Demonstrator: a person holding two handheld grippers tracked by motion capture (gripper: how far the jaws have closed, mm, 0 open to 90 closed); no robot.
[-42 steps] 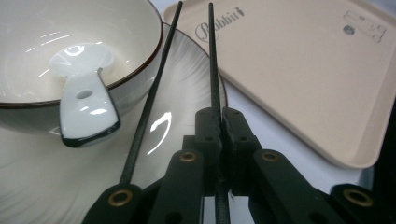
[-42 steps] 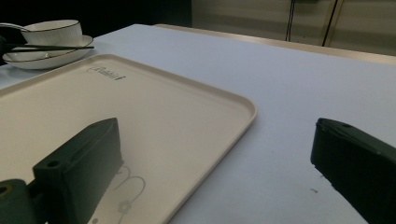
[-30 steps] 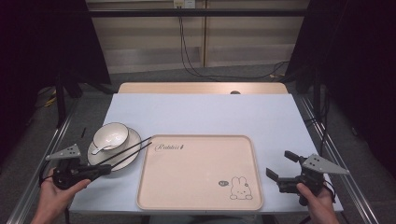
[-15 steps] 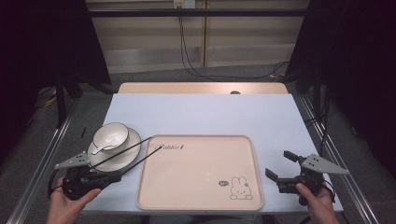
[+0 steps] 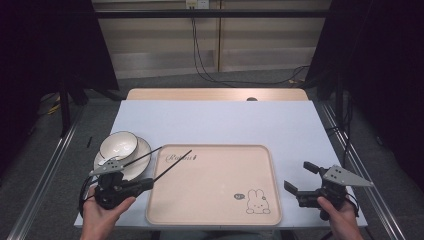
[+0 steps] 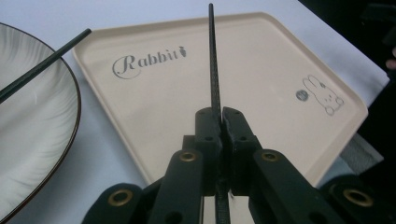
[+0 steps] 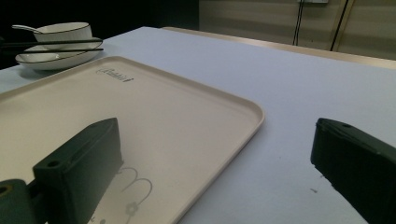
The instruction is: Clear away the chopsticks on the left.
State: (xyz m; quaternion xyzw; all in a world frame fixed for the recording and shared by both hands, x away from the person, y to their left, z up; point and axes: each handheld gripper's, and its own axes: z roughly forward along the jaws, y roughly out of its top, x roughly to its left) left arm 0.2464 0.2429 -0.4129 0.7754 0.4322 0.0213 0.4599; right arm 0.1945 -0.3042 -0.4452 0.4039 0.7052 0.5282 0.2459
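My left gripper [image 5: 148, 183] is at the near left, shut on one black chopstick [image 5: 172, 165] whose tip reaches over the beige rabbit tray [image 5: 215, 200]. In the left gripper view the jaws [image 6: 220, 115] pinch that chopstick [image 6: 212, 60], which points out across the tray [image 6: 261, 74]. A second chopstick [image 5: 142, 156] lies across the white plate [image 5: 141, 150], beside the bowl [image 5: 118, 145]. Off the tray's right edge, my right gripper [image 5: 299, 178] is open with nothing in it. In its own view, its jaws [image 7: 215, 154] are wide apart over the tray's corner [image 7: 140, 107].
The right gripper view shows the bowl [image 7: 65, 31] with a spoon handle [image 7: 21, 28] in it, on the plate [image 7: 51, 58], with both chopsticks [image 7: 56, 44] level above the rim. Cables hang behind the table's far edge [image 5: 215, 94]. Metal rails run along both sides.
My left gripper has moved right and slightly toward the tray, carrying one chopstick off the plate so its tip is over the tray. The other chopstick and the right gripper stayed put.
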